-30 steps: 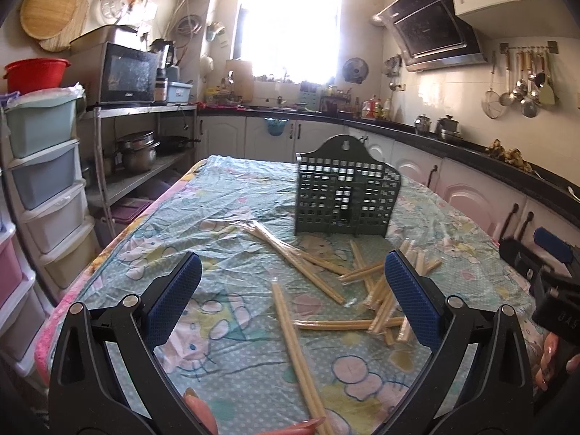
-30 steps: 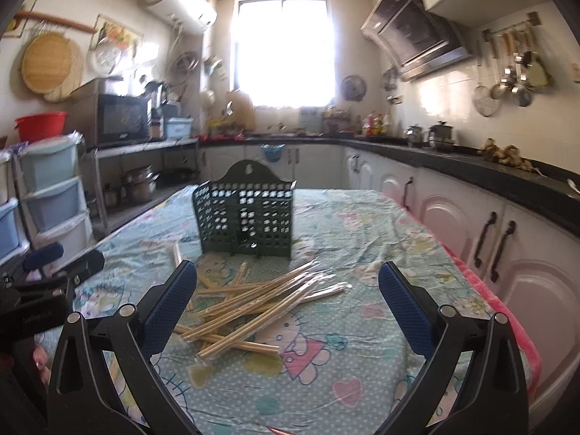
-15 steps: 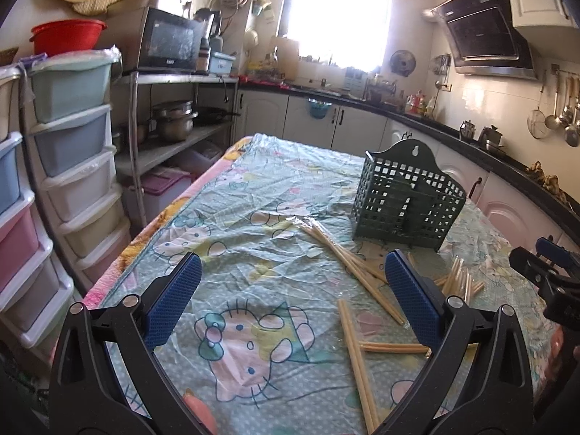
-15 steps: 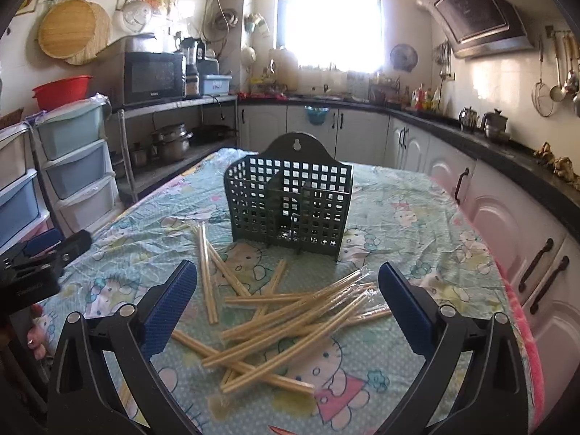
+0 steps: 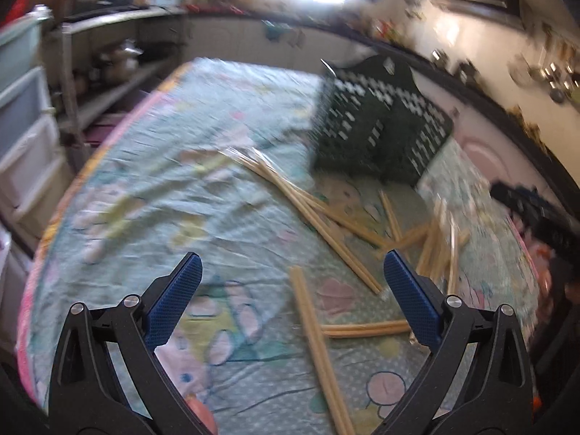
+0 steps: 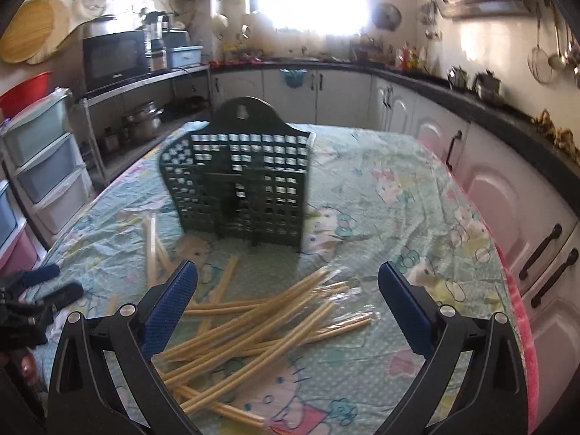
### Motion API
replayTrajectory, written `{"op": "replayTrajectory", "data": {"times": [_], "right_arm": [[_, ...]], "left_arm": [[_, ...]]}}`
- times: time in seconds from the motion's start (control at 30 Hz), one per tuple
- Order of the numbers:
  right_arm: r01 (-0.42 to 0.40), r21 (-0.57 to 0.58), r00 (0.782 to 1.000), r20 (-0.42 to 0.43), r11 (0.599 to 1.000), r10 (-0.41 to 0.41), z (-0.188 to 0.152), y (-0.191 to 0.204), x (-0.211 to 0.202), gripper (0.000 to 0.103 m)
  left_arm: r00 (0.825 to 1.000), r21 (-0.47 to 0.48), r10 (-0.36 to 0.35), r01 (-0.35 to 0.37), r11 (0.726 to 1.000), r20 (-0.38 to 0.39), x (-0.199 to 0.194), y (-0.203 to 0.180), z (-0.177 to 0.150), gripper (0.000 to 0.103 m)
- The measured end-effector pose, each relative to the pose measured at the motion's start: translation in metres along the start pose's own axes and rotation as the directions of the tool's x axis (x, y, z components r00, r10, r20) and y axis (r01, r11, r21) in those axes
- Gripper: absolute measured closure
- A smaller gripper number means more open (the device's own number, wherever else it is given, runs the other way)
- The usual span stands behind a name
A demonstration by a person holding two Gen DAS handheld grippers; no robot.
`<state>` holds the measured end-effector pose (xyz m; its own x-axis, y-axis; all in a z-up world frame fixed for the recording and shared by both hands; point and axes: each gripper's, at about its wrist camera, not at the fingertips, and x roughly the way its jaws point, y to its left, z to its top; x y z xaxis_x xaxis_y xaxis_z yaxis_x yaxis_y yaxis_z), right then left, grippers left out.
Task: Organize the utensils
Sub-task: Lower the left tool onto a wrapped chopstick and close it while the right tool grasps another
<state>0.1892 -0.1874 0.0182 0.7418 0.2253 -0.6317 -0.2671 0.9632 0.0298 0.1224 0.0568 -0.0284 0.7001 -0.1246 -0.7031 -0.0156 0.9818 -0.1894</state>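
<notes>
With both hand-held grippers (image 5: pixel 291 282) (image 6: pixel 288 290) released, I judge the chopsticks (image 6: pixel 253 322) ahead light, stiff and slippery; grasp mid-length.

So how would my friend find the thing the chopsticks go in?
Look at the table with the cartoon-cat tablecloth in the middle of the kitchen. Behind the scattered pile of pale chopsticks stands a dark green plastic utensil holder. It is the only upright thing on the table, with grid-holed walls and a rounded back with a hanging hole.
</notes>
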Motion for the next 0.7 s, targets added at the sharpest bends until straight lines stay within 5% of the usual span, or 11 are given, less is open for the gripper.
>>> {"op": "replayTrajectory", "data": {"times": [0.3, 0.7], "right_arm": [[-0.052, 0.118, 0.977, -0.2, 0.992, 0.075, 0.009, -0.042, 0.054, 0.027], [-0.087, 0.21, 0.932, -0.327, 0.974, 0.154, 0.021, -0.056, 0.113, 0.047]], "left_arm": [[0.989, -0.003, -0.031, 0.031, 1.0, -0.143, 0.035, 0.0, 0.002, 0.038], [0.968, -0.049, -0.069, 0.059, 0.997, -0.241, 0.058, 0.016, 0.008, 0.056]]}}
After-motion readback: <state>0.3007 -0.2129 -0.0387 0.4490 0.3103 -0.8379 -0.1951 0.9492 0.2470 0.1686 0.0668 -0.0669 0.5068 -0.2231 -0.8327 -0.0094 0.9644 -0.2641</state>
